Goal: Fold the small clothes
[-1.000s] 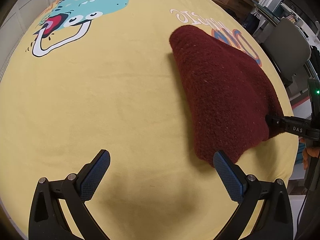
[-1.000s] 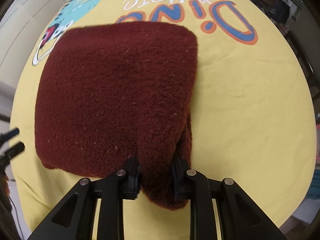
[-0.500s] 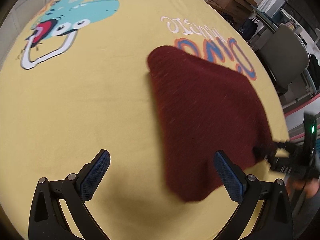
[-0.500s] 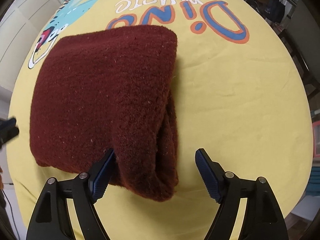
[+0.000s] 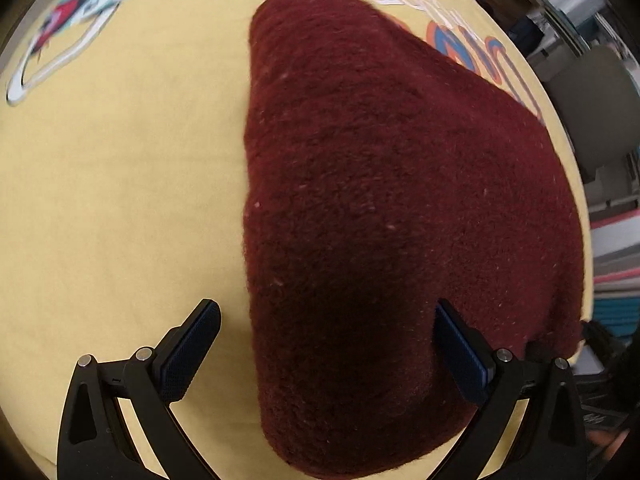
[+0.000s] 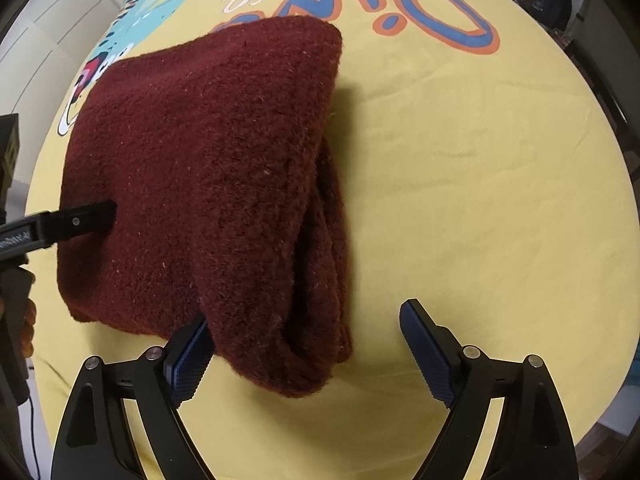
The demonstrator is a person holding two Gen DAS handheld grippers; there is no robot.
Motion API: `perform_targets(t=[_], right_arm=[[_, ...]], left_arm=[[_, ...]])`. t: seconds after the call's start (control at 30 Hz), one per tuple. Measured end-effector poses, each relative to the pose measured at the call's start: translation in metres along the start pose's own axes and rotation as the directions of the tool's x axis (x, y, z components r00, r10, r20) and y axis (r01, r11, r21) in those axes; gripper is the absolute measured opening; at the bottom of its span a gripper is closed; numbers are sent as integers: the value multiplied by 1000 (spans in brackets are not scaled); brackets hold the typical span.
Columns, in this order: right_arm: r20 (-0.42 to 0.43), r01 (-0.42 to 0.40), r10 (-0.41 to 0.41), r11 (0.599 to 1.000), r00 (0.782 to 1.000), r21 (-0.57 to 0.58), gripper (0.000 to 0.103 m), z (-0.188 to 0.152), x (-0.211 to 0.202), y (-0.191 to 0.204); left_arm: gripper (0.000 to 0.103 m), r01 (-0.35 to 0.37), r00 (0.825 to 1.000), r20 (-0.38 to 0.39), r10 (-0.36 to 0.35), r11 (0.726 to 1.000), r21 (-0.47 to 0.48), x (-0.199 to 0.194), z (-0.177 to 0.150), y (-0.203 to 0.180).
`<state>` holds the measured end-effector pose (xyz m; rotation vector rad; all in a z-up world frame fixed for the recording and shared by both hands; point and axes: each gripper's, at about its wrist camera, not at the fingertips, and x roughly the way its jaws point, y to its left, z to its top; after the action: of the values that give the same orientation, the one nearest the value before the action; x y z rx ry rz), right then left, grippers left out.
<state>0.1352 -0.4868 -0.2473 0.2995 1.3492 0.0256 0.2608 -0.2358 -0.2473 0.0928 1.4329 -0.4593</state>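
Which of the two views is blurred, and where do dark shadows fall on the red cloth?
Left wrist view: motion-blurred, with a dark shadow on the folded dark red fleece cloth just ahead of the left claw. Right wrist view: sharp and evenly lit, strong fisheye bending of the yellow printed cover.

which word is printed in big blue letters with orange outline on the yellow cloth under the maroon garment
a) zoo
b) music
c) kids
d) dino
d: in the right wrist view the blue, orange-edged letters on the yellow cloth beyond the folded maroon garment read Dino, upside down.
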Motion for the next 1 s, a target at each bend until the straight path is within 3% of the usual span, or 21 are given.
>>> perform_targets(t=[0.13, 0.3, 0.37, 0.53, 0.6, 0.8, 0.83, 0.9, 1.0], right_arm=[[56, -29, 29, 1000, 998, 3, 89, 6, -25, -2], [150, -24, 31, 999, 988, -49, 89, 33, -48, 10], [122, -29, 39, 997, 992, -77, 89, 45, -37, 15], [21, -109, 110, 994, 994, -19, 90, 58, 14, 16], [22, -158, 158, 987, 987, 35, 98, 54, 27, 9], [-6, -287, 294, 938, 956, 192, 97, 44, 52, -14], [-10, -290, 297, 938, 955, 191, 96, 44, 52, -13], [-17, -305, 312, 938, 950, 167, 78, 45, 50, -7], [-16, -275, 279, 954, 960, 123, 65, 46, 41, 4]], left_arm=[[103, -32, 999, 18, 32, 999, 36, 0, -3, -4], [103, -6, 1000, 17, 6, 1000, 28, 4, -10, 0], [103, 6, 1000, 17, -6, 1000, 24, 5, -12, 3], [103, -4, 1000, 29, 2, 999, 49, 4, -16, 2], [103, -20, 999, 40, 17, 997, 74, 4, -17, -1], [103, -25, 999, 24, 22, 993, 116, 10, -14, -9], [99, -15, 1000, 20, 12, 992, 122, 11, -14, -10], [80, 37, 999, 11, -38, 991, 129, 11, -13, -12], [71, 22, 1000, 18, -25, 985, 169, 8, -13, -20]])
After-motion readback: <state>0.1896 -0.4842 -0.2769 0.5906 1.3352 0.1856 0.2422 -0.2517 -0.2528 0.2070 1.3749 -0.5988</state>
